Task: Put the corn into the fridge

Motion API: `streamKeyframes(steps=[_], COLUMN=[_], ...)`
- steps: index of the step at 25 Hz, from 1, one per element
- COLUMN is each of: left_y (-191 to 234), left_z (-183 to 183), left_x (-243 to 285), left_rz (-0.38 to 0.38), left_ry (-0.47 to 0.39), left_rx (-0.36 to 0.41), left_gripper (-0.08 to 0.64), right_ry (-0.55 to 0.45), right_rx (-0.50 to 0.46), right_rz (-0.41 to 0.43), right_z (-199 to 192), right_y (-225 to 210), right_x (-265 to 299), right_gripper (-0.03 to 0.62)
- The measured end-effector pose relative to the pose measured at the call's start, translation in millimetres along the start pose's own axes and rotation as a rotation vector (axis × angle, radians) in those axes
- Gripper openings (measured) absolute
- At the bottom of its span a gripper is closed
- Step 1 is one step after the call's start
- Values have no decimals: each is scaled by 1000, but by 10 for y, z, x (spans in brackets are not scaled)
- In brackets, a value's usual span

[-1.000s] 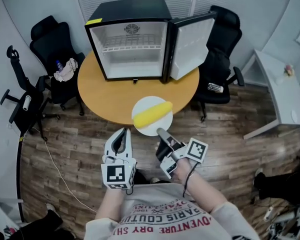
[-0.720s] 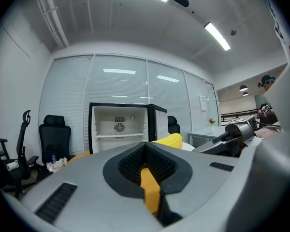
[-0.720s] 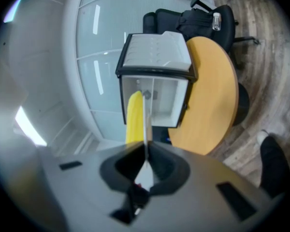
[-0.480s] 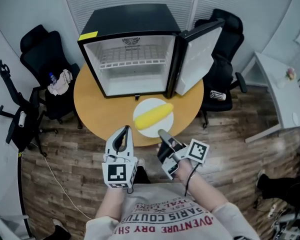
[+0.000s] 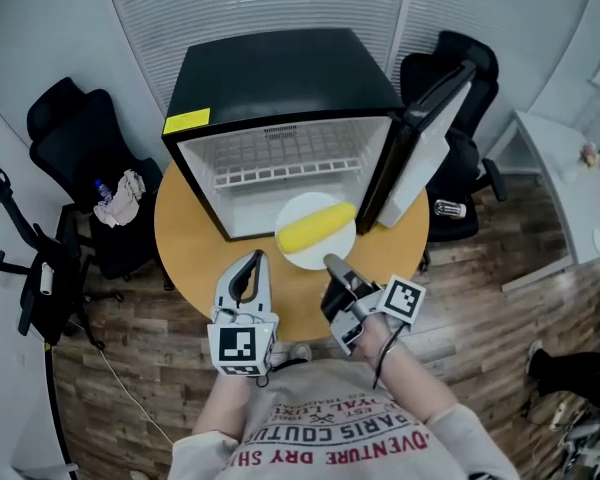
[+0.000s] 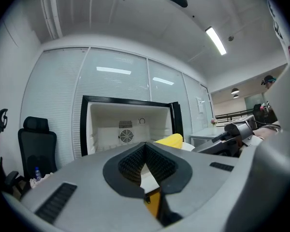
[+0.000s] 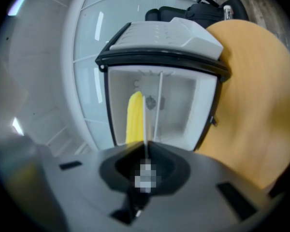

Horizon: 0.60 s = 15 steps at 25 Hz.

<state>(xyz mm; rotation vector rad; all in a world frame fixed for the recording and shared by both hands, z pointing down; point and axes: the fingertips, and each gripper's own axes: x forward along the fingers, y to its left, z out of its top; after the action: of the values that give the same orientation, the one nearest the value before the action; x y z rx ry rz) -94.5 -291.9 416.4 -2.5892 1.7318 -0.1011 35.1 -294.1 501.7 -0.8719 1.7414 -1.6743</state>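
A yellow corn cob (image 5: 317, 226) lies on a white plate (image 5: 330, 251), held up in front of the open black mini fridge (image 5: 280, 88). My right gripper (image 5: 331, 264) is shut on the plate's near rim. In the right gripper view the plate (image 7: 145, 124) shows edge-on, with the corn (image 7: 134, 117) on its left and the fridge's white inside (image 7: 176, 108) behind. My left gripper (image 5: 252, 261) hovers to the plate's left with its jaws shut and empty. In the left gripper view the corn (image 6: 170, 139) peeks over the jaws, before the fridge (image 6: 128, 127).
The fridge stands on a round wooden table (image 5: 195, 243), its door (image 5: 427, 138) swung open to the right. A wire shelf (image 5: 280, 163) crosses the inside. Black office chairs (image 5: 75, 138) stand left and behind right (image 5: 470, 158). A white desk (image 5: 570, 183) is at the right.
Both grippers have moved forward toward the fridge. The plate with the corn has travelled from the table's near edge to the fridge's opening.
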Motion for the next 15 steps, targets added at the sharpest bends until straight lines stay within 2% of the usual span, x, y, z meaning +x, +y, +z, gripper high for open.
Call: streamKeyframes(steps=[8, 15], left_y=[472, 686], left_z=[-115, -212], left_x=[422, 685], left_rz=[-16, -31], left_ry=[7, 22], left_rx=[-7, -18], left_gripper=[29, 29], right_ry=[-33, -66], right_rx=[11, 32], right_rz=[-6, -59], right_z=[214, 377], right_y=[-10, -91], right_x=[617, 964], right_gripper=[40, 41])
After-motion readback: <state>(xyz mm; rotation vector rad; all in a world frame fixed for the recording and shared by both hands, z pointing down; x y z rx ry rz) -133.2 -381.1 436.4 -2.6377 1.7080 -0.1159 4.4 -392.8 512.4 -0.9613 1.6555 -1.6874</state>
